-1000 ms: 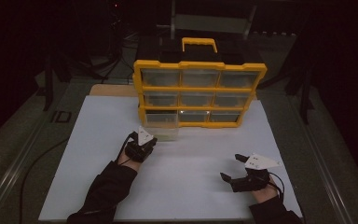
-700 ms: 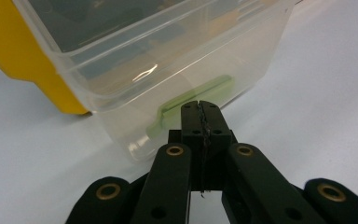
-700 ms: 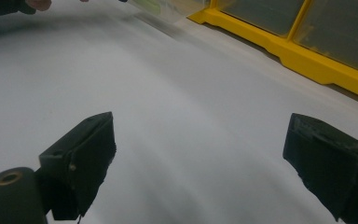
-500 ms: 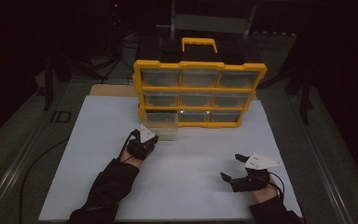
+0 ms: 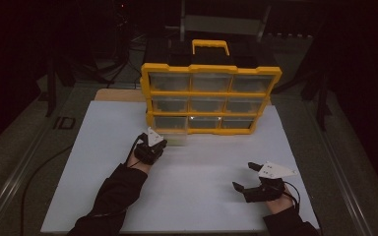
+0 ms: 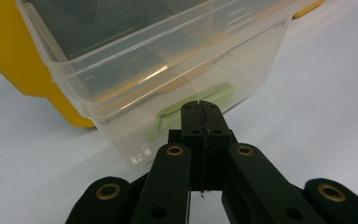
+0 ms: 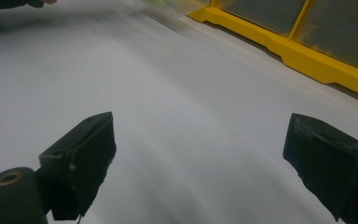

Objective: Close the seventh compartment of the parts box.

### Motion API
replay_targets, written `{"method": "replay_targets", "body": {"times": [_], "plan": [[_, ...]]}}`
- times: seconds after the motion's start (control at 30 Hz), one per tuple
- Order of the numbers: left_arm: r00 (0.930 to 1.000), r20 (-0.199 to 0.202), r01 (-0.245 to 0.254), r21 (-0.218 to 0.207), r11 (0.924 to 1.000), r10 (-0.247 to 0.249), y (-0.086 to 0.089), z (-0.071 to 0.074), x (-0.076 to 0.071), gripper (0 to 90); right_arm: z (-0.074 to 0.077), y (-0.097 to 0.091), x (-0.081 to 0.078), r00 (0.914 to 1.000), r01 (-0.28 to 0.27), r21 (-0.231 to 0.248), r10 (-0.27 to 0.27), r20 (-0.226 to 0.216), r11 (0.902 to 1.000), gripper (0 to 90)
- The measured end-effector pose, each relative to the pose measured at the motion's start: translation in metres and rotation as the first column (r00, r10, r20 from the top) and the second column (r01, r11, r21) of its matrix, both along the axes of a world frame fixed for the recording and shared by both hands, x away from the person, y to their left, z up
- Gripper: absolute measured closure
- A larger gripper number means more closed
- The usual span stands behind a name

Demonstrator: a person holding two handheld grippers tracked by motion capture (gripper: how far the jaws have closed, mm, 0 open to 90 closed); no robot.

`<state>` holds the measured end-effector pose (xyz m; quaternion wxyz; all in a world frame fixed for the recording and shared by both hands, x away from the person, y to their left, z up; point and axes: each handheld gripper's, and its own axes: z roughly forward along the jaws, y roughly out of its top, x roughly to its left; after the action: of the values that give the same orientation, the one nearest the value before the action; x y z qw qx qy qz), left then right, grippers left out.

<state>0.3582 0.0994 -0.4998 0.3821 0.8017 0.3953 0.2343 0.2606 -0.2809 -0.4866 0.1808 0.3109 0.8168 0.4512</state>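
clear plastic drawer [image 6: 158, 79] sticks out of the bottom left slot of the yellow organizer [image 5: 210, 98], in the middle of the high view. it has a small green pull tab [image 6: 193, 109] on its front. the left gripper [image 5: 150, 147] is right in front of it, its fingers [image 6: 191, 119] pressed together with nothing between them, tips just short of the tab or touching it. the drawer's long side runs straight back into the box, so a push or pull goes along that line. the right gripper [image 5: 248, 179] rests at the lower right, well apart from the box, fingers [image 7: 81, 158] wide apart and empty. the white counter [image 5: 197, 196] is bare, and the room around is dark.
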Motion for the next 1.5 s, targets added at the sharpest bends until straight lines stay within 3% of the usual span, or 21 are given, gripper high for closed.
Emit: {"method": "replay_targets", "body": {"times": [0.53, 1.5], "plan": [[0.9999, 0.001, -0.011, 0.008, 0.9999, 0.011, 0.000, 0.000, 0.007, 90.0, 0.001, 0.000, 0.000, 1.0000, -0.001, 0.000, 0.001, 0.003, 1.0000, 9.1], [0.9991, -0.005, -0.042, 0.010, 0.9990, 0.043, -0.003, -0.003, 0.036, 90.0, 0.001, 0.000, 0.001, 1.0000, 0.000, 0.004, 0.000, 0.006, 1.0000, 9.2]]}}
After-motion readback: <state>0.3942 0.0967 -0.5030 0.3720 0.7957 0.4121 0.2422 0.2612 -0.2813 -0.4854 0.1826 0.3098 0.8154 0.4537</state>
